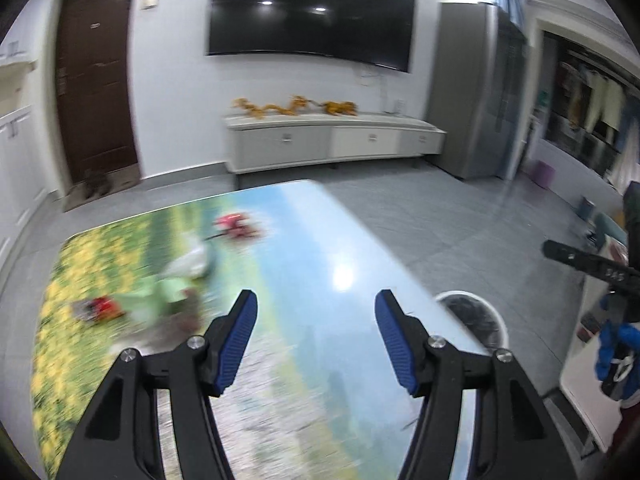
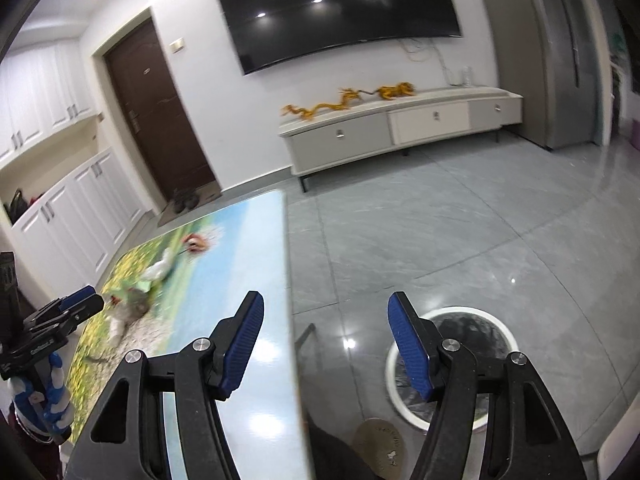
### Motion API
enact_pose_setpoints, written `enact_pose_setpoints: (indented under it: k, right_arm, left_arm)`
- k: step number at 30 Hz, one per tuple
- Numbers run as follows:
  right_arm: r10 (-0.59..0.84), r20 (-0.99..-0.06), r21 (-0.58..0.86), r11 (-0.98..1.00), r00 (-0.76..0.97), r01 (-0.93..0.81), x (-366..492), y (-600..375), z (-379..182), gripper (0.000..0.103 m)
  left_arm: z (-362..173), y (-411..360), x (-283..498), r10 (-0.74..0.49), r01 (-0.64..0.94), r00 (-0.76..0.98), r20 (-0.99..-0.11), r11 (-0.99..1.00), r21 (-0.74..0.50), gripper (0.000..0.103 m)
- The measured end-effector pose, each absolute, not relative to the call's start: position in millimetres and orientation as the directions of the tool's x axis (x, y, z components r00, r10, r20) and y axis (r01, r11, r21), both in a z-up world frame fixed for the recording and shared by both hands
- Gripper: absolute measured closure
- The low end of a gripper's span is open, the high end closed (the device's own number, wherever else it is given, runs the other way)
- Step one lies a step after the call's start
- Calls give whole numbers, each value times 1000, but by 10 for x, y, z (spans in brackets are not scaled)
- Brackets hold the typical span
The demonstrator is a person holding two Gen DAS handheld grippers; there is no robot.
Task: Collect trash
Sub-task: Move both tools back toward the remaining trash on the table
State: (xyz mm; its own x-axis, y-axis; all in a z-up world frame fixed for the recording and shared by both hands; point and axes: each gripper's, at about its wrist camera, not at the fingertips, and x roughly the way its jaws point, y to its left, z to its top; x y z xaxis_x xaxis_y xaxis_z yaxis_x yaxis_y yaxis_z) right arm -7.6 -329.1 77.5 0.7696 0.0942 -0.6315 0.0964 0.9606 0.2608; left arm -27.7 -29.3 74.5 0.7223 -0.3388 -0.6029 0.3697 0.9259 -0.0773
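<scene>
Several pieces of trash lie on a table [image 1: 352, 240] with a printed landscape top: a red wrapper [image 1: 102, 307], a white crumpled piece [image 1: 188, 262], a pale green piece [image 1: 168, 292] and a red and dark piece [image 1: 236, 227]. They are blurred. The trash also shows in the right wrist view [image 2: 160, 270]. A white-rimmed trash bin [image 2: 452, 356] with a dark liner stands on the floor right of the table; it also shows in the left wrist view [image 1: 476, 316]. My left gripper [image 1: 316, 312] is open and empty above the table. My right gripper [image 2: 326, 316] is open and empty over the table's right edge.
A grey tiled floor [image 2: 460, 232] lies right of and beyond the table. A low white TV cabinet [image 2: 400, 128] stands under a wall TV [image 2: 340, 8]. A brown door [image 2: 160, 108] and white cupboards [image 2: 80, 216] are at the left. A grey fridge [image 2: 560, 52] is at the right.
</scene>
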Motion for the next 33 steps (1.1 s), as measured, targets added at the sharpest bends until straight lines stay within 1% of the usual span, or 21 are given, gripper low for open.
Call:
enact_pose_setpoints:
  k: [5,14,20,33]
  right_arm:
    - [138,-642,245,969,754,31,9,-2897,832,39]
    - [215,-672,227,971,709,-80,273,-2200,825,39]
    - [261,-687,212,965,678,-157,435,-1835,804,39]
    - [333,-717,227,942,612,-247,821,-1385,630,39]
  left_arm:
    - [678,235,-320,-250,265,760,-600,962,-65,43]
    - [494,779,-327,-187,169,774,-605,982,-86,43]
    - [395,973,-310,-159,133,772,-615,987,-89,43]
    - [123,1216,-75,-121,81,734,-668,993,-90,43]
